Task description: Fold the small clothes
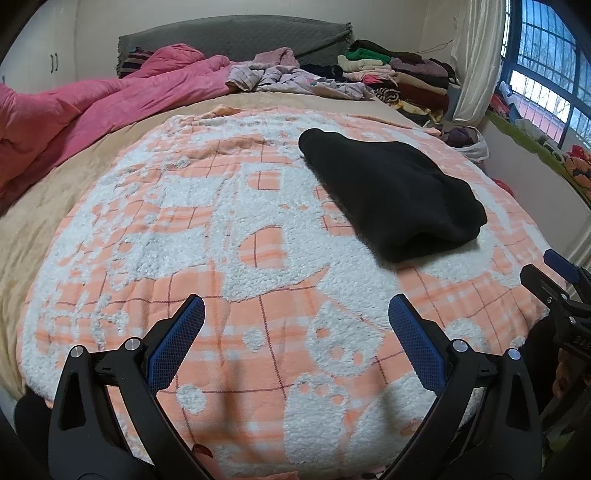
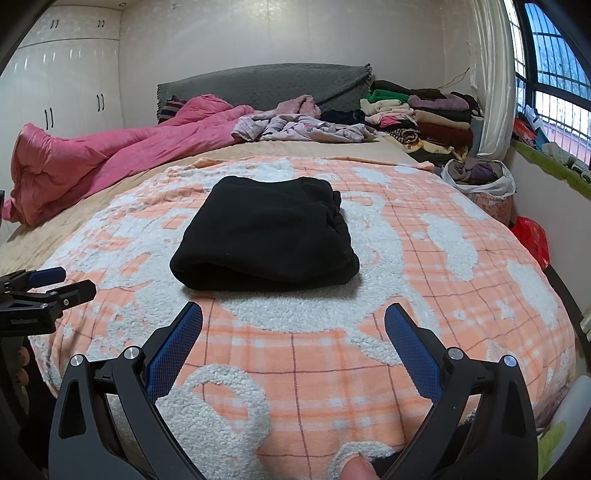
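A bed point(image 2: 369, 149) with a tan sheet filled the room, its grey quilted headboard point(image 2: 266, 85) against the pale far wall point(image 2: 295, 33). White wardrobe doors point(image 2: 66, 85) with dark handles stood at far left. On the right, daylight came through a barred window point(image 2: 550, 55) beside a white curtain point(image 2: 495, 92). A green-covered sill point(image 2: 550, 166) ran beneath the window.

One black garment point(image 2: 264, 236), two grippers point(image 1: 295, 321)
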### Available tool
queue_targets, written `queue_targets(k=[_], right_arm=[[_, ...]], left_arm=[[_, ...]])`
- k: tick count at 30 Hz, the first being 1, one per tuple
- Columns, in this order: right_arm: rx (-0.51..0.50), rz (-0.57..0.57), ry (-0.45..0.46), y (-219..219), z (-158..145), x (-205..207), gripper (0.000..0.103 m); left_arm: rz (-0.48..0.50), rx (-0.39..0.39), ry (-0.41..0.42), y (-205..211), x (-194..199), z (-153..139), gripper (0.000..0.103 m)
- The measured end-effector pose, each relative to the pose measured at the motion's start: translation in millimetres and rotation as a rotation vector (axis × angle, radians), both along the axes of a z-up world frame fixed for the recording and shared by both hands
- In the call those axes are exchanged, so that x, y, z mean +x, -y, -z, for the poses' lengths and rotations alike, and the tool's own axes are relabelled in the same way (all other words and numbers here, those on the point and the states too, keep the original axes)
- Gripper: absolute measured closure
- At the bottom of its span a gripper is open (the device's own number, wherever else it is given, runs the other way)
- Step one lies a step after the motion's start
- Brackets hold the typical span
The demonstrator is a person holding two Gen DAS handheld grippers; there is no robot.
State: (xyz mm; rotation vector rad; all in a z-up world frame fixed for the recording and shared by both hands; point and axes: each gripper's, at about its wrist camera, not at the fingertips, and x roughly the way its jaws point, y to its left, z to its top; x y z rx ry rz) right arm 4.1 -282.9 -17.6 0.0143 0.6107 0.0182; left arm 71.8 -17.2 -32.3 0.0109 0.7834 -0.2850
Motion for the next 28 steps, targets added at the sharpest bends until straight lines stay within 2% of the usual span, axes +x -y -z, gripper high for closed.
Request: queue_targets(k=[11,17,20,23,25,28], right_arm=[[0.015,0.066,-0.002,13,-4,0,0.005],[0.044,0.173,0.031,43,-17,-13,0.005],[0.055,0.262,0.049,76,-25,-29,0.005],[0.052,0.381,0.064,118,-31,-52,0.005],[0.068,0.510,0.075,167,-33,-79,0.005],[0.082,0.737,0.041,243,-22,-119,0.005]], left_arm=[[0.004,0.034,-0.009,4,1,0,0.010],[-0.052,0.070,-0.011,-4,6,1,0.010],[-0.087,0.031,-0.016,-20,13,-3,0.010],[-0.178,-0.039,-0.064,-63,37,-5,0.010],[-0.267,-0.057,-0.070,-98,55,-9,0.010],[-0.466,-0.008,-0.045,-171,87,-14,0.010]])
